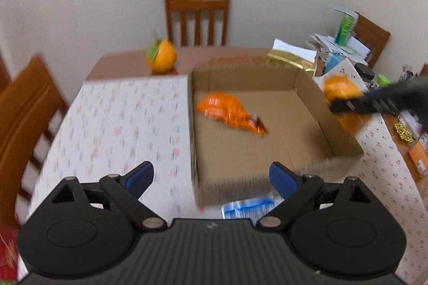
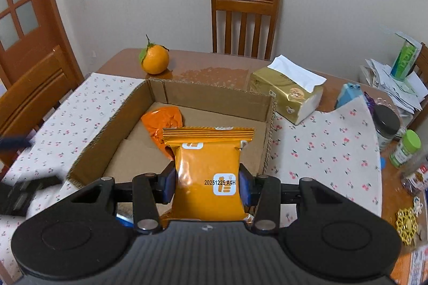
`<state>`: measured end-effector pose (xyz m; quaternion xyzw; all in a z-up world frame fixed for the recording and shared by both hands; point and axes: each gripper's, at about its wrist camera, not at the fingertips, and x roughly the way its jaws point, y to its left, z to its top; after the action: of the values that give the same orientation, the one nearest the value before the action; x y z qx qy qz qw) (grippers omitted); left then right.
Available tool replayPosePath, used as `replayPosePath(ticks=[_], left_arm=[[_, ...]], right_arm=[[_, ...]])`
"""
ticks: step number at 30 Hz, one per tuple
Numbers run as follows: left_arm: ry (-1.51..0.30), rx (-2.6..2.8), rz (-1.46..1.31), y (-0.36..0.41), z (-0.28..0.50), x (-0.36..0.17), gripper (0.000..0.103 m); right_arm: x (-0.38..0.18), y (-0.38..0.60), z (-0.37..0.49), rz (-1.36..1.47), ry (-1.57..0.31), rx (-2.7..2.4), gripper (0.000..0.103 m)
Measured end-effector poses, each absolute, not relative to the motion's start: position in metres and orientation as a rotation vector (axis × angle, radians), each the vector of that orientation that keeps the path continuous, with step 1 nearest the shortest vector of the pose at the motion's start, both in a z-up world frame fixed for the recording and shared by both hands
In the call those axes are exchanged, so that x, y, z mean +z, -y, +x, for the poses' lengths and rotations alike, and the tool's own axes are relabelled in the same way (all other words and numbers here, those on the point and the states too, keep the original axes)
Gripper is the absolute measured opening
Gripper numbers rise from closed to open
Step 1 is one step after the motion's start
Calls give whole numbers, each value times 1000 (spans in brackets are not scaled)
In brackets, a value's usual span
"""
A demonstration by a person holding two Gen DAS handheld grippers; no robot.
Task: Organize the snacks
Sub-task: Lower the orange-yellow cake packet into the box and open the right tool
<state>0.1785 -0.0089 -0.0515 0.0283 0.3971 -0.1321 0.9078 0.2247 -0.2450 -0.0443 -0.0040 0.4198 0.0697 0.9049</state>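
Observation:
An open, shallow cardboard box (image 1: 240,79) (image 2: 214,100) sits on the flowered tablecloth. One crumpled orange snack packet (image 1: 227,111) (image 2: 163,121) lies on its floor toward the back left. My right gripper (image 2: 207,183) is shut on a second orange packet (image 2: 208,167), held upright over the box's near edge. In the left wrist view that packet (image 1: 339,89) shows blurred at the box's right wall. My left gripper (image 1: 211,175) stands open and empty in front of the box's near left corner. A blue-and-white packet (image 1: 248,207) lies on the cloth just below it.
An orange fruit (image 2: 155,61) with a leaf sits on the bare table behind the box. A gold tissue pack (image 2: 289,95) lies at the back right. Jars (image 2: 386,124), papers and small items crowd the right edge. Wooden chairs (image 2: 244,22) stand around the table.

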Motion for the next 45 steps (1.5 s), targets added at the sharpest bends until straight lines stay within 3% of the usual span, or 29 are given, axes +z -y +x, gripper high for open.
replayPosePath(ticks=[11, 12, 13, 16, 27, 45], left_arm=[[-842, -197, 79, -10, 127, -62, 93], [-844, -192, 75, -11, 124, -62, 93], [-845, -188, 74, -12, 122, -62, 93], [-840, -182, 81, -16, 118, -63, 93], [-845, -196, 106, -17, 113, -65, 93], [-904, -294, 157, -19, 100, -91, 93]], right_arm=[[-67, 224, 303, -84, -898, 151, 52], [-67, 224, 308, -89, -886, 145, 62], [-67, 224, 311, -92, -875, 137, 79], [-59, 225, 306, -95, -826, 127, 102], [-41, 212, 230, -176, -790, 122, 103], [-99, 208, 108, -73, -976, 42, 103]])
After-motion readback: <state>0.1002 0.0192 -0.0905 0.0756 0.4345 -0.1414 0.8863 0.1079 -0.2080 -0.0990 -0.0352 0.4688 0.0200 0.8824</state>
